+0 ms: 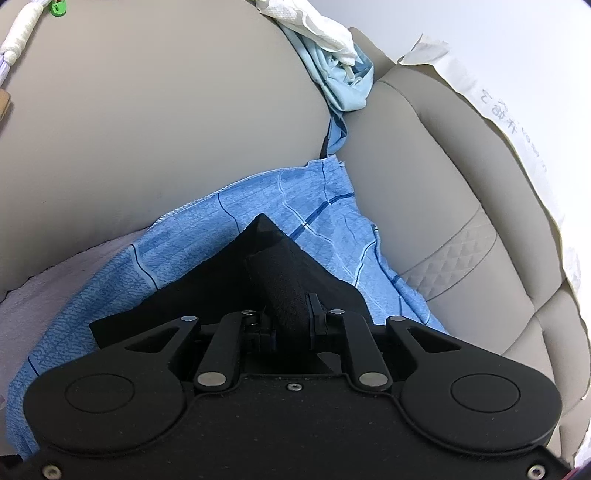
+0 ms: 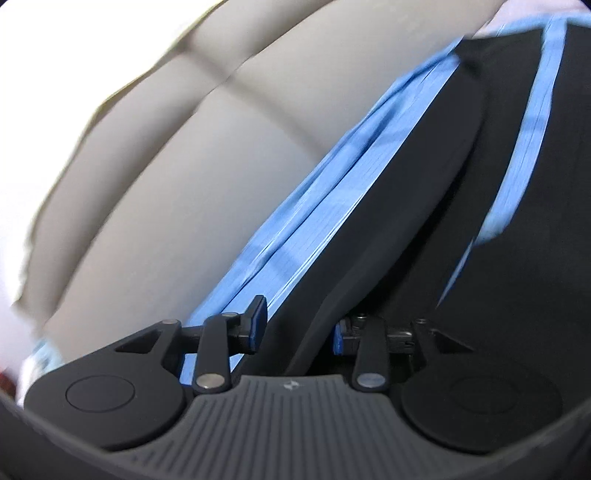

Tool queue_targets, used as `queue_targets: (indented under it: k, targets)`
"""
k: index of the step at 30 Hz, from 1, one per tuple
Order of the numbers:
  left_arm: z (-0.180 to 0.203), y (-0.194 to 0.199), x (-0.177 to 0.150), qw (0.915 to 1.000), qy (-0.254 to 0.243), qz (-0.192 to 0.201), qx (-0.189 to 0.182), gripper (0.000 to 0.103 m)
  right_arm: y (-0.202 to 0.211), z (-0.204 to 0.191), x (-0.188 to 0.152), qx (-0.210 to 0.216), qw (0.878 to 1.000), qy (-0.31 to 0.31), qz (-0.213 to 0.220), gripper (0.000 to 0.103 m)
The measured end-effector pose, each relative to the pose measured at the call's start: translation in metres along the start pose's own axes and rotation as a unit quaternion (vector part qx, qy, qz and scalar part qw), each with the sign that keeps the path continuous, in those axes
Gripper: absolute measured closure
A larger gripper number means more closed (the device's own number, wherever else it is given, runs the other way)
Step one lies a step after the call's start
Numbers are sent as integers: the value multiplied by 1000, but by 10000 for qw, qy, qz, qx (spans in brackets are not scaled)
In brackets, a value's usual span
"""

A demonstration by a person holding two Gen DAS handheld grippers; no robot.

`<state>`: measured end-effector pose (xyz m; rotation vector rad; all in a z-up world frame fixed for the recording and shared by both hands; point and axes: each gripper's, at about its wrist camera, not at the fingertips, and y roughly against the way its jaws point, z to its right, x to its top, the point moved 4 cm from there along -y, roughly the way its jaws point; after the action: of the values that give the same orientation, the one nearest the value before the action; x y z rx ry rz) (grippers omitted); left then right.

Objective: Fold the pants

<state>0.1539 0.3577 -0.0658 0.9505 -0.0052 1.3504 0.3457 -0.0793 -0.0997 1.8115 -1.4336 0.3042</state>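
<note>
The black pants [image 1: 207, 288] lie on a blue checked cloth [image 1: 295, 206] spread over a beige sofa [image 1: 147, 110]. My left gripper [image 1: 291, 317] is shut on a bunched fold of the black pants, which rises between its pads. In the blurred right wrist view, the black pants [image 2: 406, 206] run up to the upper right over the blue cloth [image 2: 314, 206]. My right gripper [image 2: 299, 332] has its blue pads apart, with an edge of the pants lying between them.
A pale blue garment [image 1: 343, 88] and a white cloth [image 1: 314, 22] sit bunched in the gap between sofa cushions. A white towel [image 1: 55, 280] lies at the left. The beige sofa [image 2: 166, 147] fills the right wrist view's left side.
</note>
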Motion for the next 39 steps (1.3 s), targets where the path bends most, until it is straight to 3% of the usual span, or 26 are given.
queue_targets:
  k: [6, 11, 14, 15, 20, 22, 23, 26, 32, 36, 39]
  targets:
    - [0, -6, -1, 9999, -78, 10, 153, 89, -40, 39, 76, -1062, 9929, 157, 516, 53]
    - [3, -10, 0, 9995, -168, 74, 247, 89, -72, 78, 139, -2021, 9757, 122, 835, 53]
    - [4, -14, 0, 9992, -217, 77, 322, 89, -86, 104, 170, -2332, 9695, 143, 740, 56]
    - [4, -16, 0, 9991, -237, 73, 354, 89, -94, 115, 183, -2360, 9697, 141, 613, 50]
    - [3, -31, -2, 9978, -310, 3, 593, 89, -122, 149, 234, -2486, 9675, 420, 193, 76]
    - [5, -39, -4, 9970, -340, -48, 696, 89, -126, 155, 246, -2421, 9687, 553, -38, 95]
    - [6, -41, -5, 9966, -359, -53, 734, 89, -124, 154, 250, -2352, 9698, 635, -106, 97]
    - [14, -43, -6, 9961, -467, 17, 745, 89, -105, 145, 257, -2263, 9683, 1051, 78, 98]
    - [26, -26, 4, 9963, -533, 328, 596, 90, -24, 142, 272, -2166, 9617, 1569, 596, 98]
    - [29, -6, 7, 9946, -673, 331, 717, 91, 49, 163, 262, -2300, 9528, 1805, 817, 98]
    - [34, 11, 2, 9899, -1076, 288, 878, 91, 95, 187, 246, -2502, 9451, 1904, 890, 98]
